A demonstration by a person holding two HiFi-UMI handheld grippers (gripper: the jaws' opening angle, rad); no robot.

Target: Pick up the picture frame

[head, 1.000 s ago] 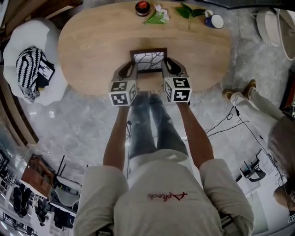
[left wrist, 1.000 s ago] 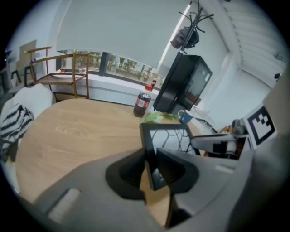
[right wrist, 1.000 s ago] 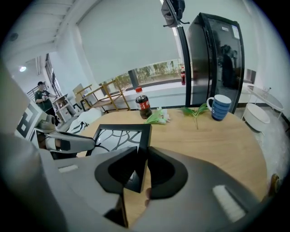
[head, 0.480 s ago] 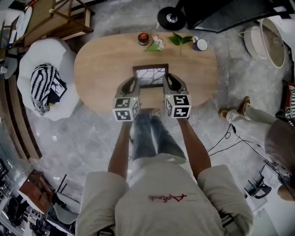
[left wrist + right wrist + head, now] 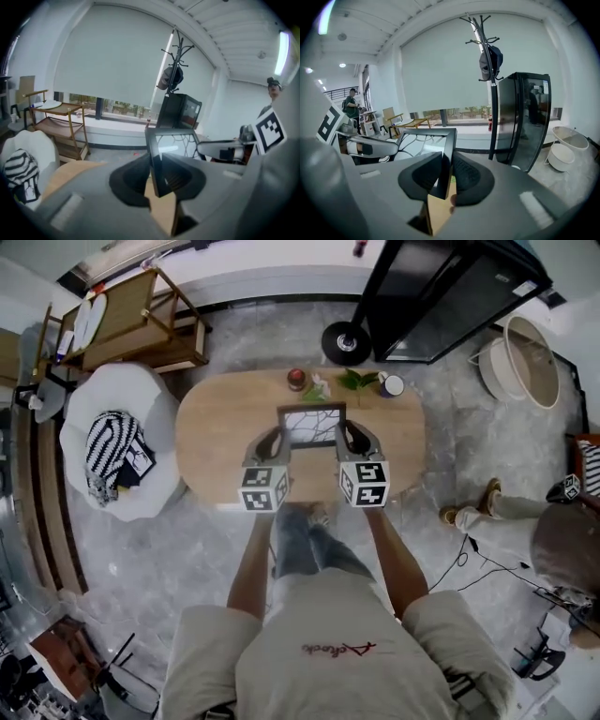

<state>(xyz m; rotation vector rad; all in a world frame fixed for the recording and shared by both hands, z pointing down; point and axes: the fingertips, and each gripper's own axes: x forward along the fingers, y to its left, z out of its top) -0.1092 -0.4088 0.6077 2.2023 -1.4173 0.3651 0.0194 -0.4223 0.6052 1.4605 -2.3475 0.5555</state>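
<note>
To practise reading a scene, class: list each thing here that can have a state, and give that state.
picture frame: held over the table by both side edges
left gripper: shut on picture frame
right gripper: shut on picture frame
mug: upright on table

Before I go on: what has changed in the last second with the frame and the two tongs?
The picture frame has risen well above the table, carried between the left tongs and the right tongs; the table now looks smaller, farther below. Nothing was let go: each pair stays clamped on its side edge of the frame. The cup and leaves at the table's far edge have not moved.
</note>
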